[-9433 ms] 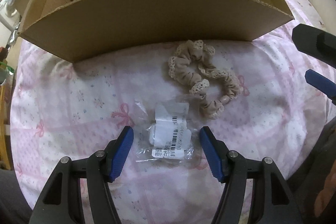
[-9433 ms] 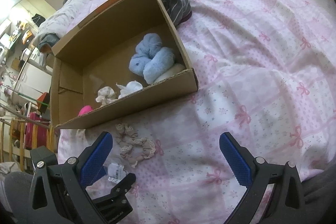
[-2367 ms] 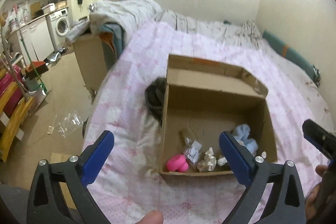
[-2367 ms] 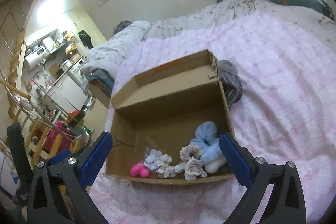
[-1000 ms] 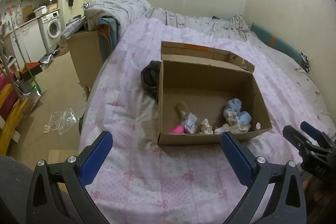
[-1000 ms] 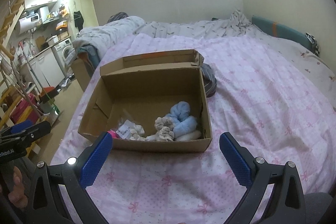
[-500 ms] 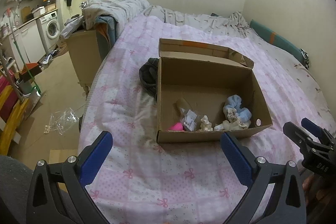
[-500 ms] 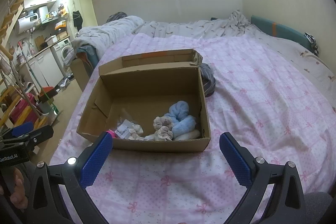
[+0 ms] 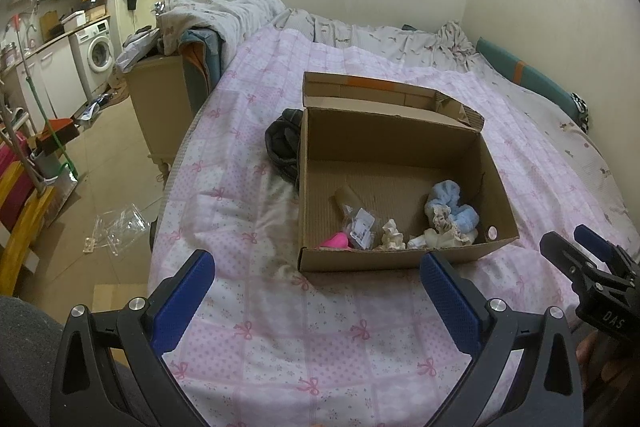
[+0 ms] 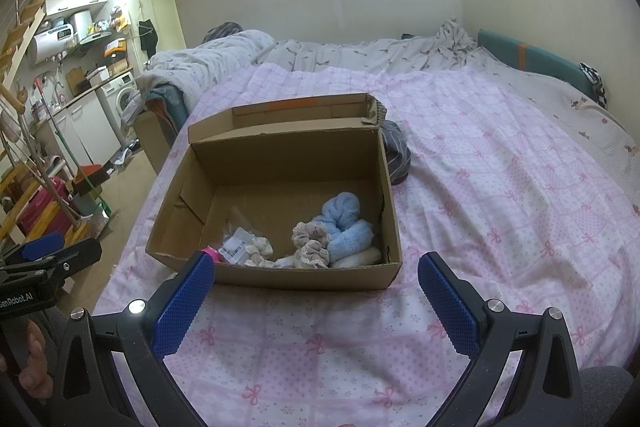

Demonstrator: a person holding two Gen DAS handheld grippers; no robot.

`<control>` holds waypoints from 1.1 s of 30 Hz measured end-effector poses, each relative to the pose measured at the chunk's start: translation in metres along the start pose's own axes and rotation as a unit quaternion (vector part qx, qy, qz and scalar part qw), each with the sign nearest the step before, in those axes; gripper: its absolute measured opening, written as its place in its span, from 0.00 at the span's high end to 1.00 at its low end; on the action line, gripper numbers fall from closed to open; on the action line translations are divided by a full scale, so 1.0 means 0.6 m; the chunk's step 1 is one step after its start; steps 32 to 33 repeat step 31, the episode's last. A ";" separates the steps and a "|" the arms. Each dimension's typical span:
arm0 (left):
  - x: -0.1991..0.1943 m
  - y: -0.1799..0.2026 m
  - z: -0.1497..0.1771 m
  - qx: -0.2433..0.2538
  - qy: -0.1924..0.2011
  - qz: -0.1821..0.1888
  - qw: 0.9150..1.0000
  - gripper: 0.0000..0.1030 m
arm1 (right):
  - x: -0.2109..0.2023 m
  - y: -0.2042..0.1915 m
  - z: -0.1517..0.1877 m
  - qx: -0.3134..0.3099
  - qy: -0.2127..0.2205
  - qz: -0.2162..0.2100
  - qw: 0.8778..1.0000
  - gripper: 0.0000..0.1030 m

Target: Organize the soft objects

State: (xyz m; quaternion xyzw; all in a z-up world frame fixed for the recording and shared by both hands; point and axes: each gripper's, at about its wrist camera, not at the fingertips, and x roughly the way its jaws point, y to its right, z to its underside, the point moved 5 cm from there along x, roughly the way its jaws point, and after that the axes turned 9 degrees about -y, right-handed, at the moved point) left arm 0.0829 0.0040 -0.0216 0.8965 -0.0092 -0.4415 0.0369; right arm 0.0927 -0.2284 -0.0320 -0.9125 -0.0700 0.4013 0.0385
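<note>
An open cardboard box (image 9: pixel 400 259) (image 10: pixel 280 277) sits on the pink bedspread (image 9: pixel 304 339). Inside lie a blue scrunchie (image 9: pixel 452 205) (image 10: pixel 346 223), a beige lace scrunchie (image 10: pixel 310 243) (image 9: pixel 444 225), a clear packet with a label (image 9: pixel 360 227) (image 10: pixel 236 247), a pink item (image 9: pixel 336 239) and a small cream scrunchie (image 9: pixel 392 235). My left gripper (image 9: pixel 316 301) is open and empty, held back from the box's near side. My right gripper (image 10: pixel 316 301) is likewise open and empty in front of the box. Each gripper shows at the edge of the other's view.
A dark striped garment (image 9: pixel 284 143) (image 10: pixel 396 155) lies on the bed behind the box. Crumpled grey bedding (image 10: pixel 360 55) fills the far end. Left of the bed are a bedside cabinet (image 9: pixel 160 99), a washing machine (image 9: pixel 98 51) and clear plastic (image 9: pixel 116 227) on the floor.
Both grippers have pulled back from the box, which now looks smaller and farther. The lace scrunchie and labelled packet that lay on the bedspread earlier now lie inside the box.
</note>
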 end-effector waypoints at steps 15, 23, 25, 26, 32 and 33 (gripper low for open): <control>0.000 0.000 0.000 0.000 0.000 0.000 1.000 0.00 | 0.000 0.000 -0.001 0.000 0.001 0.000 1.000 0.00; 0.000 0.000 0.000 0.000 0.000 0.000 1.000 0.00 | -0.001 -0.001 -0.002 0.001 0.001 -0.001 1.000 0.00; 0.000 0.000 0.000 0.000 -0.001 0.000 1.000 0.00 | -0.001 0.000 -0.002 0.001 0.002 -0.001 1.000 0.00; 0.000 0.000 -0.001 0.000 -0.001 -0.001 1.000 0.00 | -0.001 -0.001 -0.002 0.001 0.002 -0.001 1.000 0.00; 0.002 0.001 0.001 0.001 -0.001 -0.001 1.000 0.00 | -0.002 -0.004 -0.004 0.001 0.002 -0.003 1.000 0.00; 0.002 0.001 0.001 0.001 -0.001 -0.001 1.000 0.00 | -0.002 -0.004 -0.004 0.001 0.002 -0.003 1.000 0.00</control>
